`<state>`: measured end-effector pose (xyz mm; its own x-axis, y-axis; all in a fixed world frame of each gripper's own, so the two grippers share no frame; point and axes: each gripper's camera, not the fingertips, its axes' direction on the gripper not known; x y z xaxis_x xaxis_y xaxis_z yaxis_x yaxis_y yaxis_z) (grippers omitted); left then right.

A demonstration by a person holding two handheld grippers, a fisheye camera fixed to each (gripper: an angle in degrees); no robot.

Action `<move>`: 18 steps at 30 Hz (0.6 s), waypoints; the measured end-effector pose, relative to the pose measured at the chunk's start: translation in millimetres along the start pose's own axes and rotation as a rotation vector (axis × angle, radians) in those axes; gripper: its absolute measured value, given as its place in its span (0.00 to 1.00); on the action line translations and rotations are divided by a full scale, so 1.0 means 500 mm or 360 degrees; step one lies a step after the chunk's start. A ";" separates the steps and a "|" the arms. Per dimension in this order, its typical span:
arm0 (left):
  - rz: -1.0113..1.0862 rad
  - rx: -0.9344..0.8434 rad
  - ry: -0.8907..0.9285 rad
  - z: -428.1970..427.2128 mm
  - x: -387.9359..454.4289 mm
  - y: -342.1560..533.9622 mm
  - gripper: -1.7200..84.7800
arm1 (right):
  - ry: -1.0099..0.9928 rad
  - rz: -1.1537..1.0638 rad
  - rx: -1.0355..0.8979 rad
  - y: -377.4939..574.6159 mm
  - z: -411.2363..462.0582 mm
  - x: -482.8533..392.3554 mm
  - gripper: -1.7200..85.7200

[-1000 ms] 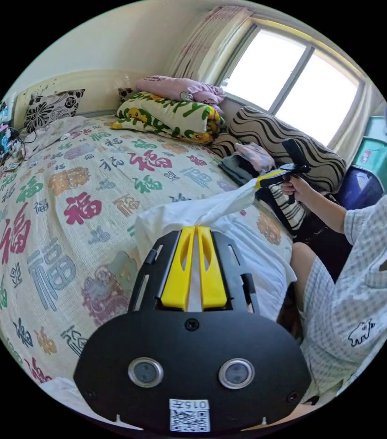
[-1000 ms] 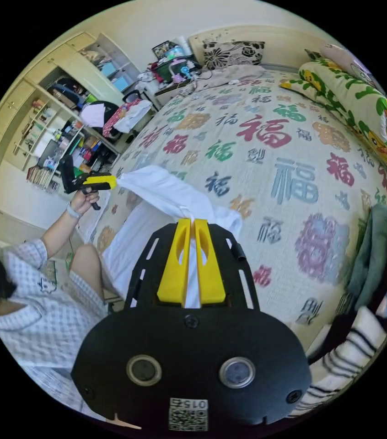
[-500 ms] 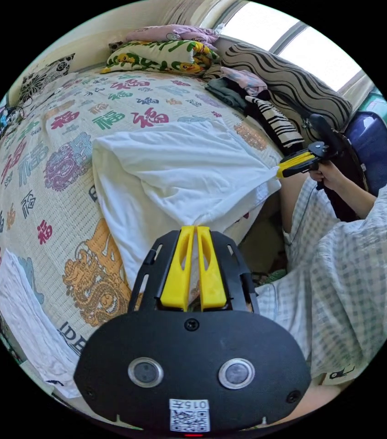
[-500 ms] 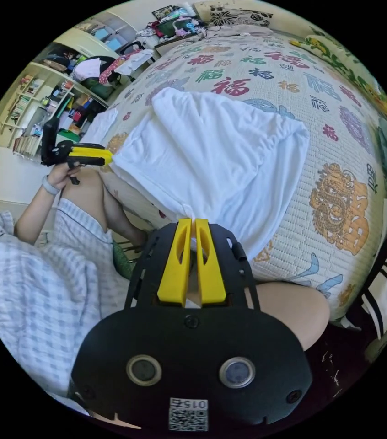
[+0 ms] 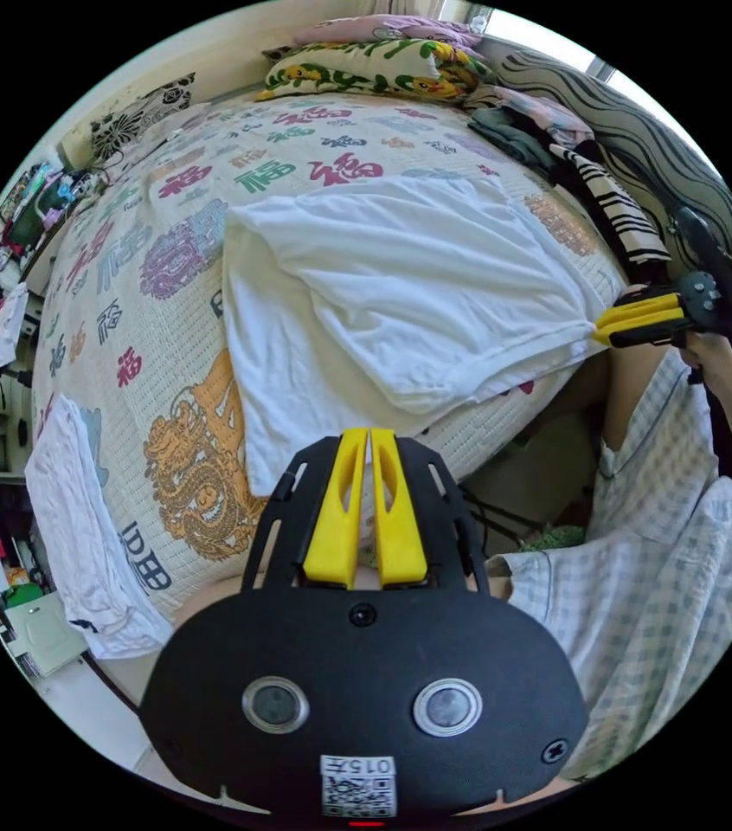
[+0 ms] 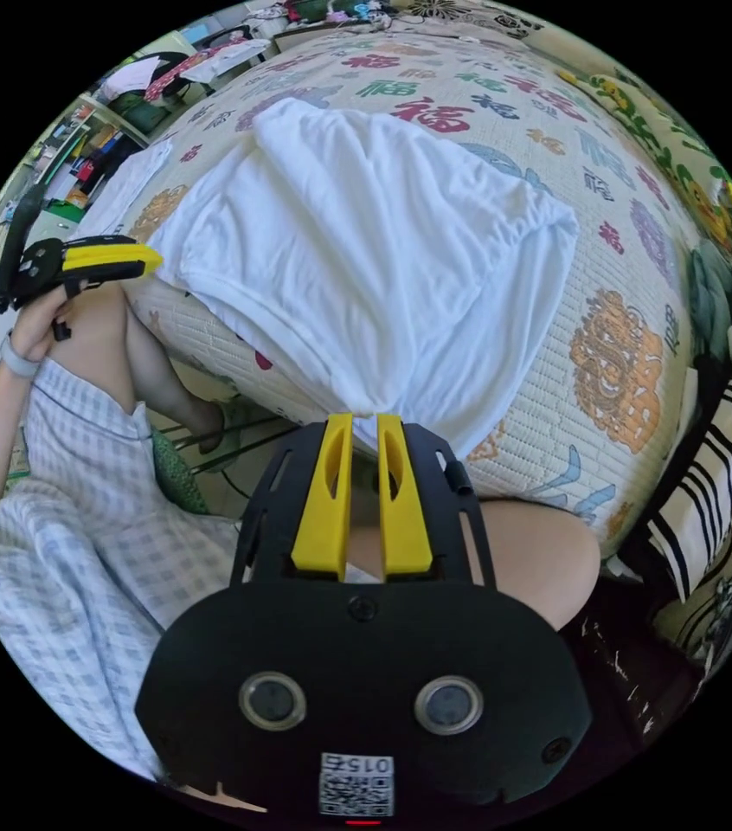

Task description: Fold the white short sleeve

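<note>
Bright daylight fills both fisheye views. In the left gripper view the window at the top rim is blown out to white. The white shirt glares slightly, its folds softly shadowed. Edges bend strongly inside black corners; focus is sharp.

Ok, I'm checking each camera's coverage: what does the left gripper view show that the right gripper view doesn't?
Left gripper view: the right tongs at one shirt corner. Right gripper view: the left tongs near the opposite corner, plus a wristband. Shared: the white shirt lying folded over on the patterned bed cover.
</note>
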<state>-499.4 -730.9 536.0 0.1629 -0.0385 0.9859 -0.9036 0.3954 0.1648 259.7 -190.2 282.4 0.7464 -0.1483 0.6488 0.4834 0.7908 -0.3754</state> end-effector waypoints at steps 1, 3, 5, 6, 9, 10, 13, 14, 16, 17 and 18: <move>-0.0015 0.0034 0.0037 -0.013 0.007 -0.001 0.01 | 0.0018 0.0022 0.0004 0.011 -0.001 -0.003 0.08; -0.0047 0.0112 0.0094 -0.030 0.017 -0.001 0.02 | 0.0048 0.0064 0.0030 0.027 -0.004 -0.006 0.08; -0.0073 0.0159 0.0135 -0.036 0.027 0.001 0.02 | 0.0064 0.0099 0.0050 0.040 -0.008 -0.005 0.08; -0.0095 0.0168 0.0155 -0.033 0.031 0.003 0.02 | 0.0067 0.0125 0.0070 0.048 -0.011 -0.003 0.08; -0.0157 0.0150 0.0212 -0.018 0.034 0.008 0.02 | 0.0005 0.0175 0.0115 0.068 -0.019 0.011 0.05; -0.0184 0.0153 0.0232 -0.013 0.034 0.011 0.02 | -0.0008 0.0215 0.0140 0.078 -0.022 0.021 0.05; -0.0200 0.0100 0.0217 0.004 0.043 0.009 0.02 | -0.0003 0.0342 0.0189 0.101 -0.027 0.045 0.04; -0.0187 0.0085 0.0189 0.007 0.048 0.008 0.02 | 0.0009 0.0358 0.0208 0.106 -0.031 0.048 0.03; -0.0116 0.0015 0.0077 0.020 0.067 0.003 0.02 | 0.0048 0.0380 0.0314 0.120 -0.046 0.048 0.03; -0.0103 0.0001 0.0057 0.023 0.070 0.003 0.02 | 0.0051 0.0371 0.0339 0.122 -0.050 0.047 0.03; -0.0087 -0.0014 0.0029 0.028 0.073 0.003 0.02 | 0.0050 0.0340 0.0376 0.123 -0.054 0.043 0.02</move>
<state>-500.5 -744.4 572.8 0.2191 -0.0439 0.9747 -0.8896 0.4013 0.2180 317.5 -160.6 255.4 0.8350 0.0209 0.5498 0.1971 0.9216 -0.3343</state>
